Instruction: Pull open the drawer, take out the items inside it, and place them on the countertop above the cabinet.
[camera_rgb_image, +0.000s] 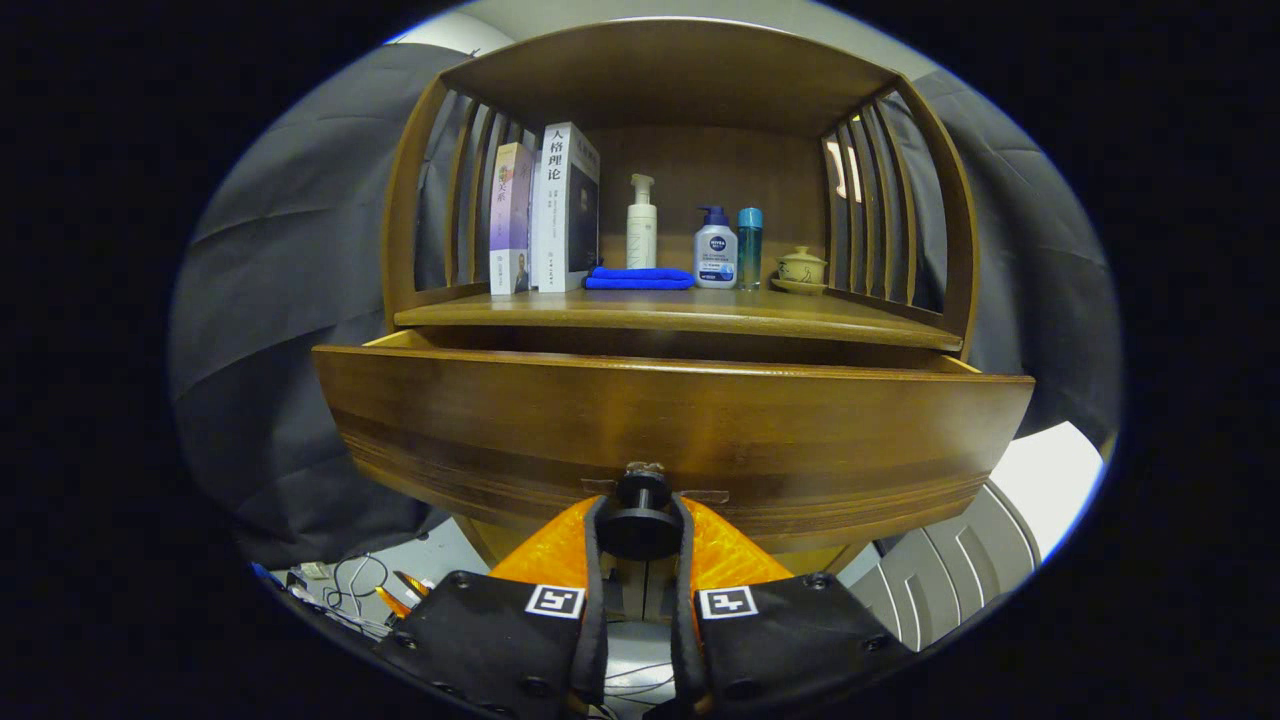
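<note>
Clamped by both fingers of the gripper (640, 522) on the round knob (640, 512) at the middle of the drawer front (670, 430), dead ahead and touching. Already drawn some way out from under the countertop (670, 312), the drawer, its long front lying crosswise to the fingers, so any further pull probably straight back along them. Hidden behind the front board, whatever lies inside; up beyond it, books (545, 208), bottles (715, 250) and a blue cloth (638, 278) on the countertop.
</note>
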